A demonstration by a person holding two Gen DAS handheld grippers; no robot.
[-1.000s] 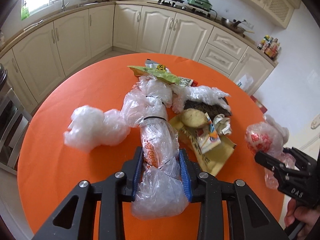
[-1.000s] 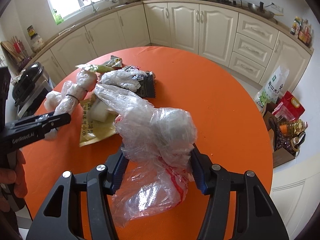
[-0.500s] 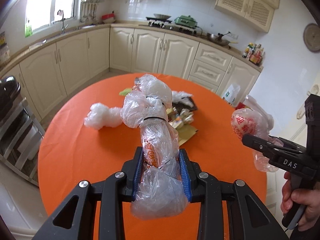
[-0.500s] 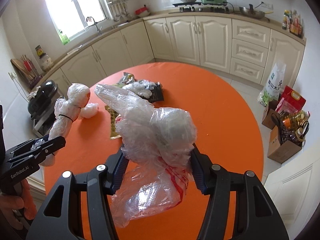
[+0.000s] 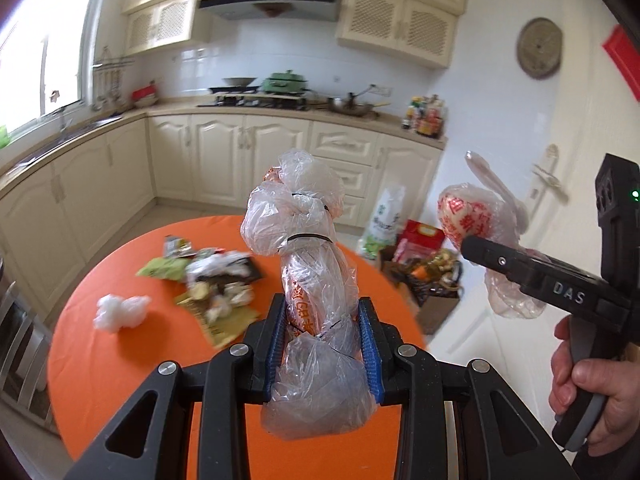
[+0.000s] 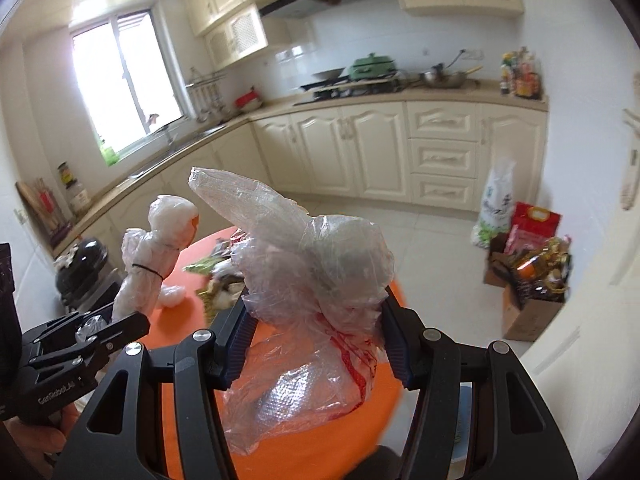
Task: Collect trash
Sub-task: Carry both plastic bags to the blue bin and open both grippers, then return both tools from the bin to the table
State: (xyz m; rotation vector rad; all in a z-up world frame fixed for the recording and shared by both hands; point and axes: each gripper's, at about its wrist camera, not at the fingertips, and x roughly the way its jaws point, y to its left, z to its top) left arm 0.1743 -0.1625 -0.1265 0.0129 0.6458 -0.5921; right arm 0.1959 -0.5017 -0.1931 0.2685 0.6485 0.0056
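Well below both grippers, the round orange table (image 5: 120,360) carries loose wrappers (image 5: 212,288) toward ten o'clock. Right gripper (image 6: 316,340) clamps a crumpled clear bag (image 6: 320,272) aloft; left gripper (image 5: 324,336) pinches a tied bag bundle (image 5: 308,248) upright at twelve.

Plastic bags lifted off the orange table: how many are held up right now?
2: a tied clear bag in the left tongs, and a red-printed bag in the right tongs. More trash remains on the table.
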